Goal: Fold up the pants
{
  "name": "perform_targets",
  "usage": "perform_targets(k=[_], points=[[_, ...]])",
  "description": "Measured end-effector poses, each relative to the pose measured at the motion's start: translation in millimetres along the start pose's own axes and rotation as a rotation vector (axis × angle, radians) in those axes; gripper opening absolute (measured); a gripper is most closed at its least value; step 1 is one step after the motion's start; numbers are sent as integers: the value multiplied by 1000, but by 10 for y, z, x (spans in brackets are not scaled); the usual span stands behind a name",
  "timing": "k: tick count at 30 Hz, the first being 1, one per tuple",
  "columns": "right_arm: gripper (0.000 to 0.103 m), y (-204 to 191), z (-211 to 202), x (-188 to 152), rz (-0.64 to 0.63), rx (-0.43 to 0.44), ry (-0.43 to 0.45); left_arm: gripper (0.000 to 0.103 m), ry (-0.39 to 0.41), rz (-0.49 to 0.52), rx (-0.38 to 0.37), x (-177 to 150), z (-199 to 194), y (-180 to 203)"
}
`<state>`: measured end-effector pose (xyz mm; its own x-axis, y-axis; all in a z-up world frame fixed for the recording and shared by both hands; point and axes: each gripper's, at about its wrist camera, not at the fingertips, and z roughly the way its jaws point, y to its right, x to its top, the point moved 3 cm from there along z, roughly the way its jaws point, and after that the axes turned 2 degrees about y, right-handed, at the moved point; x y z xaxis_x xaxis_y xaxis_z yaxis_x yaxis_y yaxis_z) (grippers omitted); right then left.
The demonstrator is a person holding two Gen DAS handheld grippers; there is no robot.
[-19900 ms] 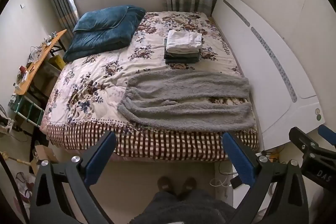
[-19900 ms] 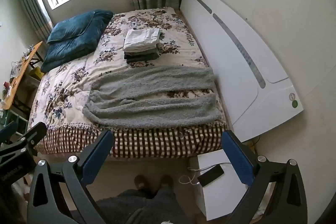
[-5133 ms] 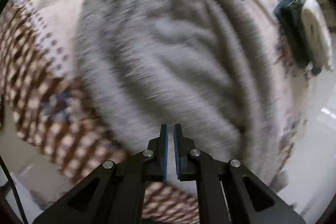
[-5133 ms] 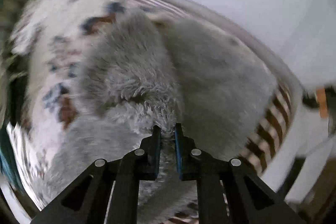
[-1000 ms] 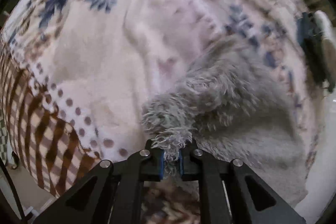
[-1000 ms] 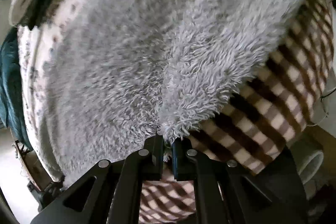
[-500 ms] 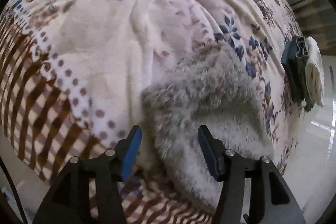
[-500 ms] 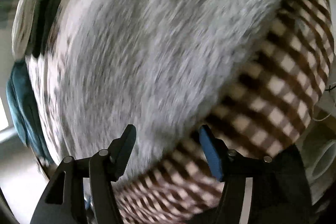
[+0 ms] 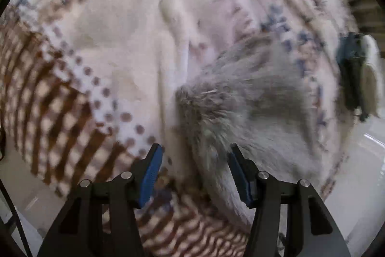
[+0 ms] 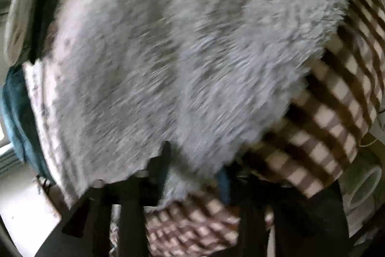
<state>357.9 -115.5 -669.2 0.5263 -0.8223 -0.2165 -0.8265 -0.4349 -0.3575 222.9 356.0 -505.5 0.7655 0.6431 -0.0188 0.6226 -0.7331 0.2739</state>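
Left gripper (image 9: 195, 175) spread wide over the grey pants (image 9: 243, 107) on the bed (image 9: 115, 40). Right gripper (image 10: 195, 175) blurred, jaws apart, pants edge between them.

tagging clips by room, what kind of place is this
Most likely a bedroom: a floral quilt with a checked border spread over a bed, fuzzy grey pants lying on it, and a stack of folded clothes beyond.

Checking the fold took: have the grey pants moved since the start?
Yes. The grey pants lay spread across the bed; now they sit bunched toward the folded clothes stack, exposing floral quilt.
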Motion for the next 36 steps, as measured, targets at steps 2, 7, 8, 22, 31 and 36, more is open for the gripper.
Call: perform_targets(k=[2,7,8,22,31,36], points=[[59,-143,-25,-142,-16,38,-21,54,44,48,-39,133,-197,161],[59,-520,442,-642,7,113,-163,56,-28,197,-84,794,213,776],[59,-527,511,-715,31,127,-181,56,-84,223,-85,877,383,850],[11,-323,780,-1181,45,74,-226,27,-140,281,16,1139,1066,836],[66,-482,472,-1049,-22,117,-254,66,-20,164,-73,809,63,373],[49,-220,377,-1156,35,179,-224,62,-101,63,-99,497,294,245]])
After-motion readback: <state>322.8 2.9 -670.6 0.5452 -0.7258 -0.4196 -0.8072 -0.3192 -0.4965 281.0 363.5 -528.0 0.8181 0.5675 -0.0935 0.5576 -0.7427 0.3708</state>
